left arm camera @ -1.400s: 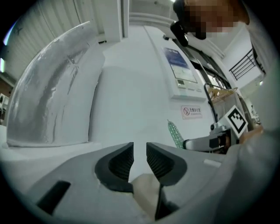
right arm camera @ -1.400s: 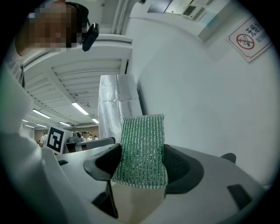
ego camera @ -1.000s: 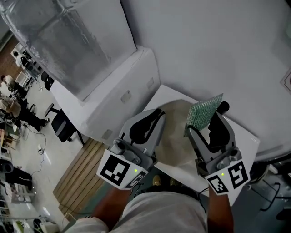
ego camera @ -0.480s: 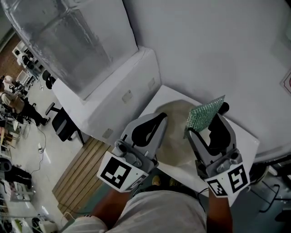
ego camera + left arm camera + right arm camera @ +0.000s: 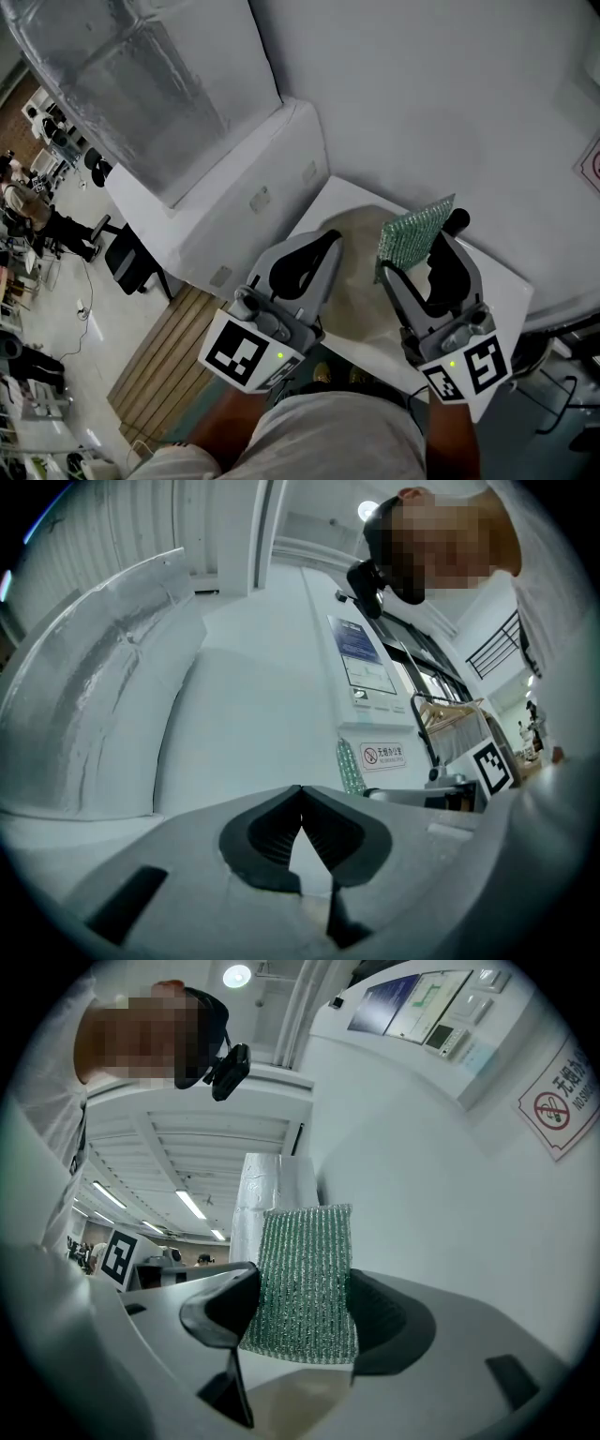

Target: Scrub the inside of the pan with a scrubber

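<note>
My right gripper (image 5: 422, 246) (image 5: 305, 1279) is shut on a green woven scrubber (image 5: 415, 234) (image 5: 305, 1283), which stands upright between its black pads and rises above them. My left gripper (image 5: 328, 240) (image 5: 301, 789) is shut with nothing in it, its black pads meeting at the tips. Both are held side by side, tilted slightly upward, above a small white table (image 5: 506, 281). On that table, under the grippers, lies a round beige shape (image 5: 361, 272). I cannot tell whether it is the pan.
A white wall (image 5: 422, 94) stands close ahead, with a no-smoking sign (image 5: 561, 1101) (image 5: 382, 756) and a control panel (image 5: 361, 663) on it. A white boxed ledge (image 5: 253, 178) runs to the left. Wooden slats (image 5: 159, 366) and an office chair (image 5: 127, 258) lie below left.
</note>
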Demonstrator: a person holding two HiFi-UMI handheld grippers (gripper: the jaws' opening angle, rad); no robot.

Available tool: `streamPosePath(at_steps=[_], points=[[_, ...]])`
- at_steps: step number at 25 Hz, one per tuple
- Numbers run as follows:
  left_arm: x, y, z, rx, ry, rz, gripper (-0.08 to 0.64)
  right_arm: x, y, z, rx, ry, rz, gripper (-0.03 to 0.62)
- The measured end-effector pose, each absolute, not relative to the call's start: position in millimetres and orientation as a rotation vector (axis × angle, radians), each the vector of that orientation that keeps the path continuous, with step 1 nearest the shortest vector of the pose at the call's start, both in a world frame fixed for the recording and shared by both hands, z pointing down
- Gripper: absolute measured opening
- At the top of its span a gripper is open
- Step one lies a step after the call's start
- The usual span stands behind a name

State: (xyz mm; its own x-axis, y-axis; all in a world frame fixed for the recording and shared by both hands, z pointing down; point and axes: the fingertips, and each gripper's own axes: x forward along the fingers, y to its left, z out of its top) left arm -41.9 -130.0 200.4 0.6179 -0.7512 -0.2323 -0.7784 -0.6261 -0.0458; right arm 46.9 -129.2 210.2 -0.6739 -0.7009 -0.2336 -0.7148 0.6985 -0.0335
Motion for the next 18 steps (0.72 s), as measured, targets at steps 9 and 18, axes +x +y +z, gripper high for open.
streamPosePath(at_steps=[9, 18], points=[[-42.4, -130.1, 200.3, -2.706, 1.268, 0.298, 0.017, 46.5, -128.3, 212.2, -1.158, 2.685, 0.086, 0.304], [-44.1, -129.5, 201.7, -2.712, 1.273, 0.295, 0.017, 46.3, -127.0, 213.3, -1.166, 2.69, 0.086, 0.304]])
